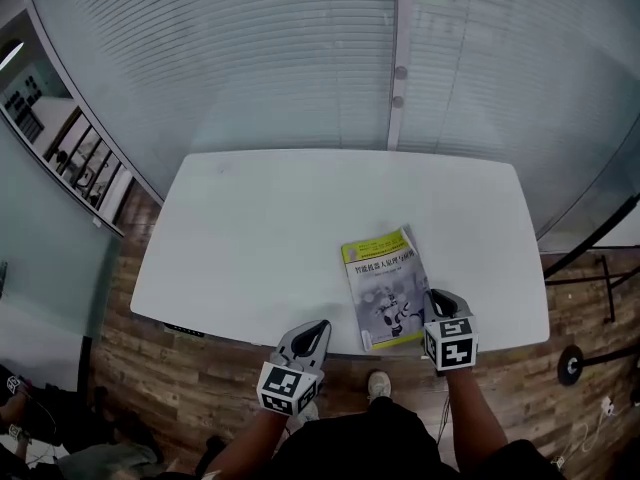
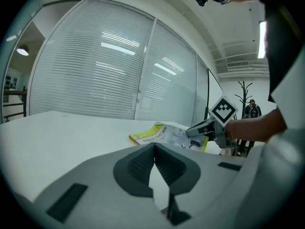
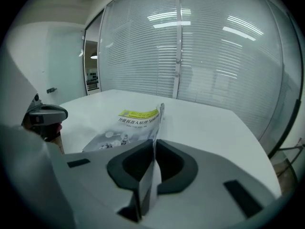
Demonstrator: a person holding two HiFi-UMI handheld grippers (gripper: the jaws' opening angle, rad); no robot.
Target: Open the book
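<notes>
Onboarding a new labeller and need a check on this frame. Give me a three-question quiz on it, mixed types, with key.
1. True or false: the left gripper holds the book.
2. The right gripper is shut on: A) the book's cover, B) the left gripper, C) nothing.
3. What colour is the band across the top of the book's cover?
Key: 1 false; 2 A; 3 yellow.

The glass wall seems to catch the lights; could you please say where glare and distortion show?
Head view: the striped glass wall bows outward, faint streaks; left gripper view: bright light bars on it, dark rounded corners; right gripper view: similar bars, frame lines curved.
</notes>
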